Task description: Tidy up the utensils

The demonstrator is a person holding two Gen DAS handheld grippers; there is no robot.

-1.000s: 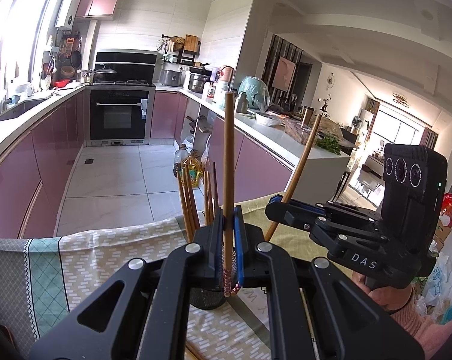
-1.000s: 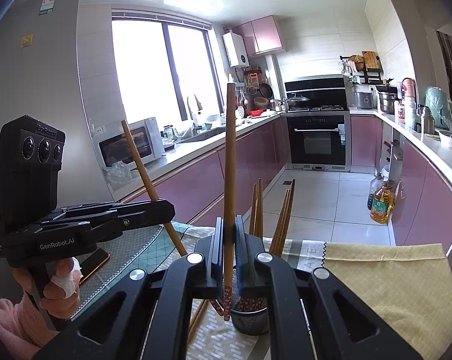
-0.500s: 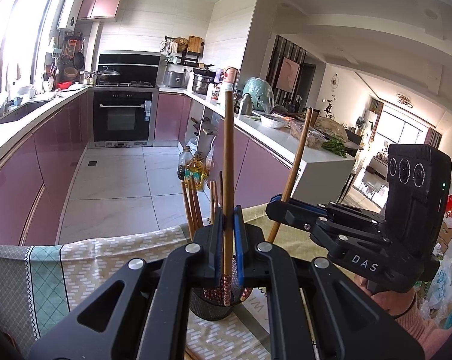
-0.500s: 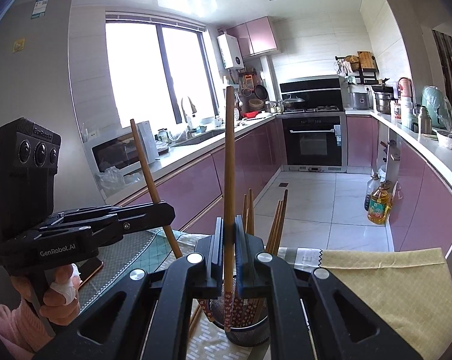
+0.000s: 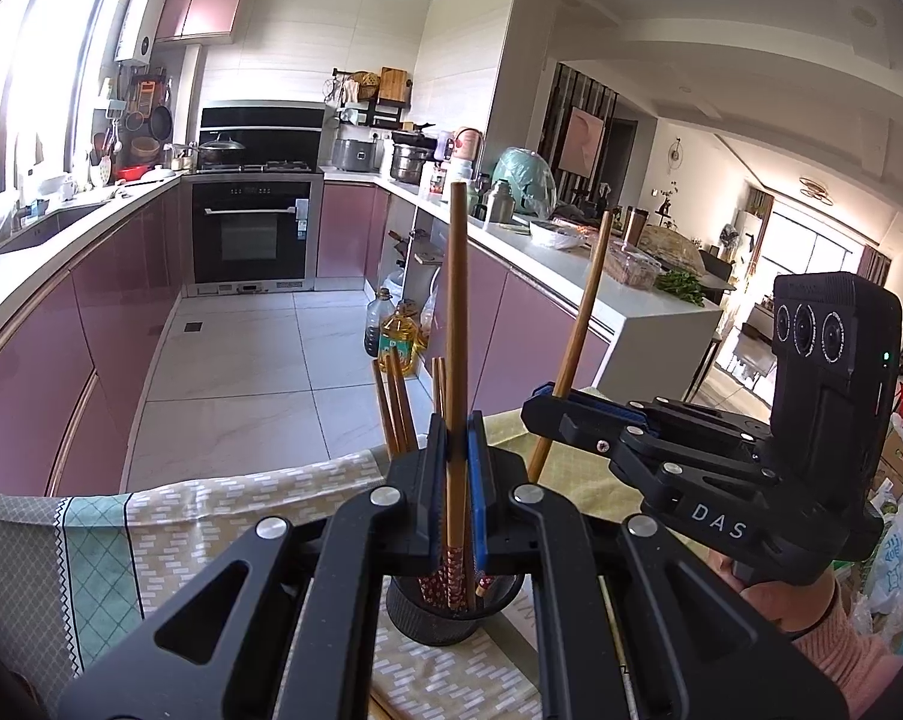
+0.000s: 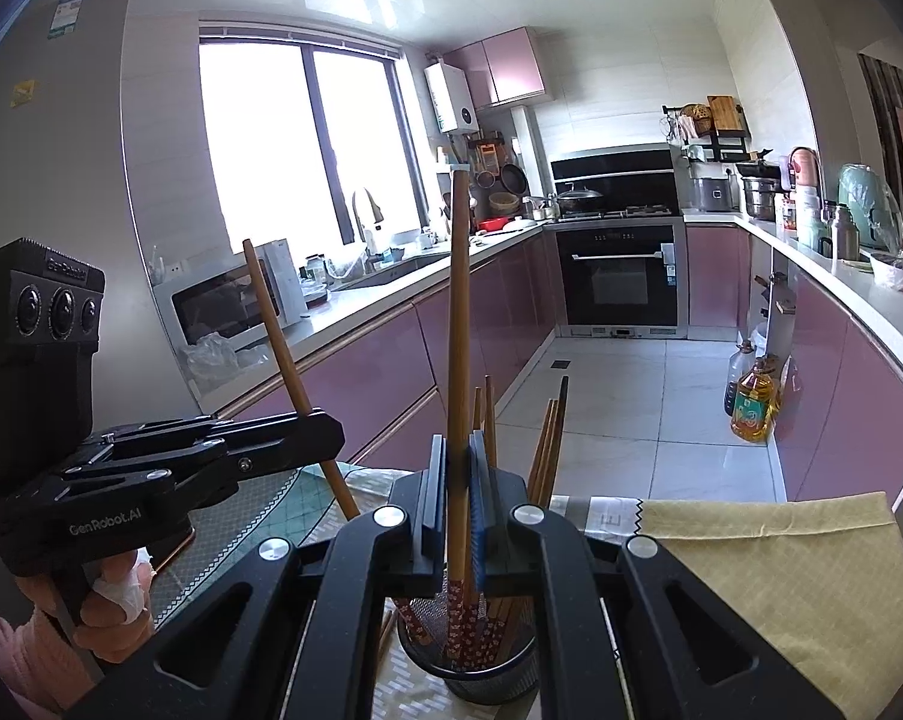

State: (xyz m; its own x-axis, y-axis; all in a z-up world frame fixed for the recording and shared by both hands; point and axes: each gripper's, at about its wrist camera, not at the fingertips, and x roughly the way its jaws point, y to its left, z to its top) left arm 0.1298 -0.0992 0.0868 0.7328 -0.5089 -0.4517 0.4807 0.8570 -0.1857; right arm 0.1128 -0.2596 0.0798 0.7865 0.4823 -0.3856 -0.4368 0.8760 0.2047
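Left wrist: both tongs (image 5: 458,483) (image 6: 458,495) clamp upright chopsticks (image 5: 455,324) (image 6: 458,324) above holder (image 6: 481,669).

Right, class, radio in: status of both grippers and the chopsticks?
Left gripper shut on a chopstick. Right gripper shut on another chopstick. Both upright over the mesh holder, patterned tips inside the rim. Nothing in the way.

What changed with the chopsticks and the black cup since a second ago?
The black mesh cup now shows more fully below both grippers, and each held chopstick's patterned tip reaches down into it. The left gripper stays shut on its chopstick; the right gripper stays shut on its chopstick. Nothing was let go. The other chopsticks remain standing in the cup.
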